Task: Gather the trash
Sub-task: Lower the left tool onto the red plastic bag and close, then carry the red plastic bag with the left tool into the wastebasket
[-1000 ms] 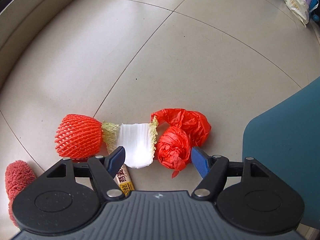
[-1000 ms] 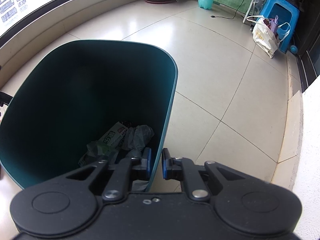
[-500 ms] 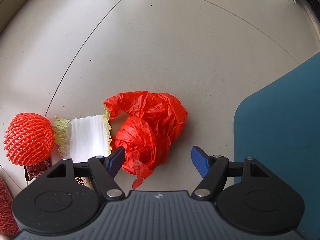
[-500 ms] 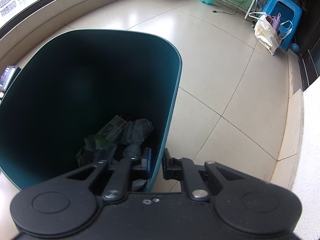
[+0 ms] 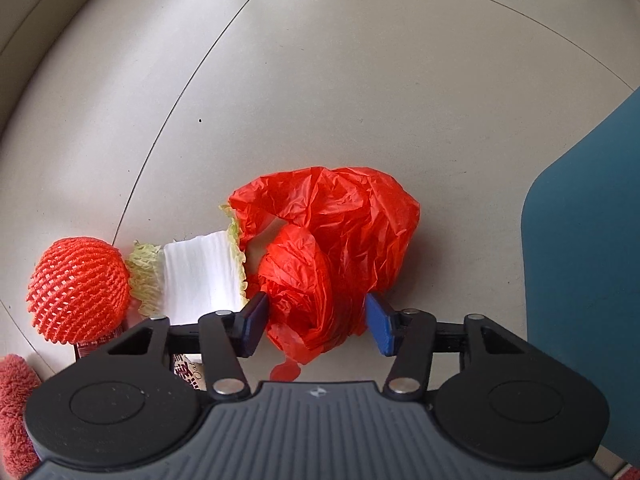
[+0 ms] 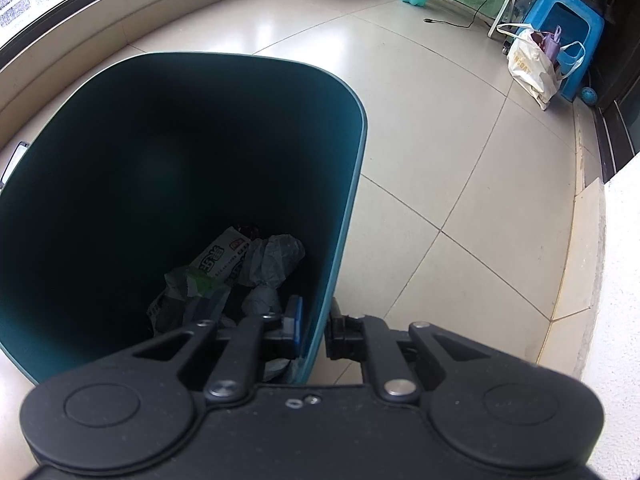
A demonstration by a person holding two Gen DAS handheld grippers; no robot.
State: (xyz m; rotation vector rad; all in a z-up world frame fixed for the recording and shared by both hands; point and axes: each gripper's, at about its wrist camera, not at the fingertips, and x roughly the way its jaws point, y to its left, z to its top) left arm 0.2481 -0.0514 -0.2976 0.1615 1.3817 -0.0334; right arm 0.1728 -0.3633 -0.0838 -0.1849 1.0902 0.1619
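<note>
The left gripper (image 5: 316, 322) points down at the floor (image 5: 360, 80). A crumpled red plastic bag (image 5: 336, 248) lies between its blue pads. The jaws have just been closing and the pads now touch the bag's sides. Beside the bag lie a white foam sleeve (image 5: 200, 276) and an orange foam net (image 5: 78, 284). The right gripper (image 6: 314, 332) is clamped on the rim of the teal trash bin (image 6: 348, 200), which has wrappers (image 6: 240, 268) at the bottom.
</note>
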